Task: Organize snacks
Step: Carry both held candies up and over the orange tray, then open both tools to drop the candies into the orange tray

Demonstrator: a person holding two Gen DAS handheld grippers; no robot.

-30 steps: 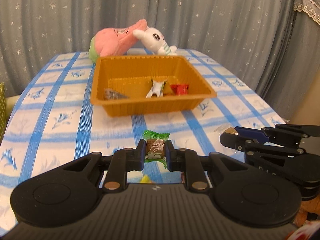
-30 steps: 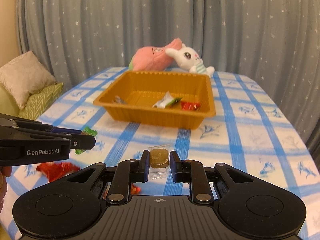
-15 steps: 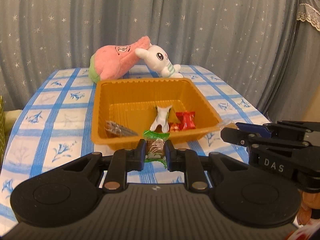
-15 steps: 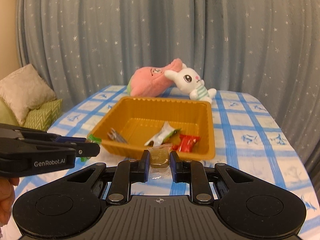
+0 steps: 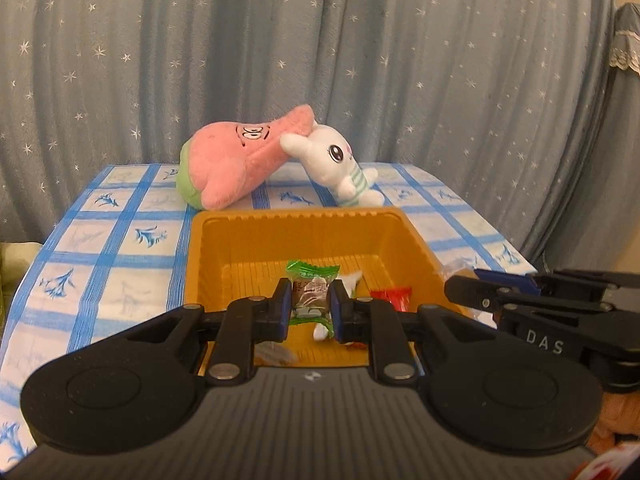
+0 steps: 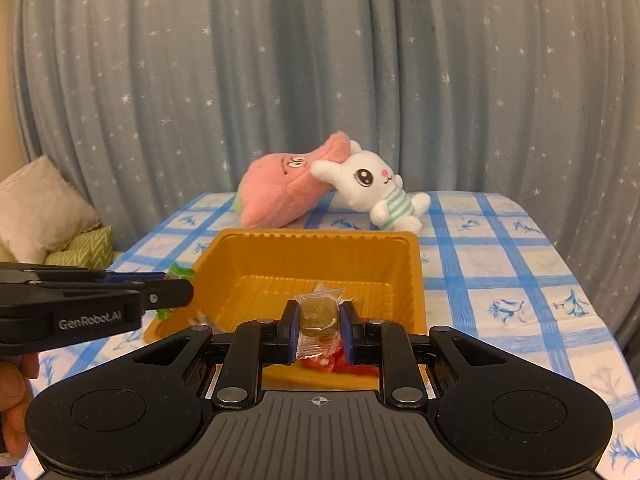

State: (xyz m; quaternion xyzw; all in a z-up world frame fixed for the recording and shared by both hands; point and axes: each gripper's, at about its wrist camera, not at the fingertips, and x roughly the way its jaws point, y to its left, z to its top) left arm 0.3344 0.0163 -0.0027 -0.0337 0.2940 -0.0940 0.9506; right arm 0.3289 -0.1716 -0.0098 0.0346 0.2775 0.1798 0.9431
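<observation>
Nearest in the left wrist view, the left gripper (image 5: 309, 307) has its jaws drawn in close on a small green-wrapped candy with a brown printed middle (image 5: 310, 298); the blue pads press its two sides and its twisted green ends stick out above and below. In the right wrist view, the right gripper (image 6: 319, 326) is likewise nearly closed, clamped on a clear-wrapped olive-brown jelly sweet (image 6: 317, 312), whose crinkled wrapper spills out above and beneath the pads.

Both held sweets hang over the near part of a shallow orange plastic tray with a ribbed floor (image 5: 208, 264). Each gripper shows in the other's camera: the right one reaches in from the right edge of the left view, the left one from the left edge of the right view, with a person's fingers (image 6: 16, 404) under it.

In the tray, low behind the grippers, lie a red-wrapped snack (image 5: 390, 296), a white-wrapped snack (image 5: 352, 280) partly hidden by the left jaws, and a greyish wrapper (image 5: 274, 354) at the near wall, too hidden to make out.

The tray stands on a table covered with a white cloth checked in blue lines with blue leaf prints (image 5: 120, 248). Beyond the tray's far rim, a pink plush toy with a green base (image 5: 236, 164) lies on its side, and a white plush rabbit in a green-striped shirt (image 5: 340, 168) leans against it, touching.

Behind them hangs a grey-blue curtain dotted with pale stars (image 5: 320, 60). At the left of the right view, a beige cushion (image 6: 40, 204) rests on a green zigzag-patterned one (image 6: 86, 248).
</observation>
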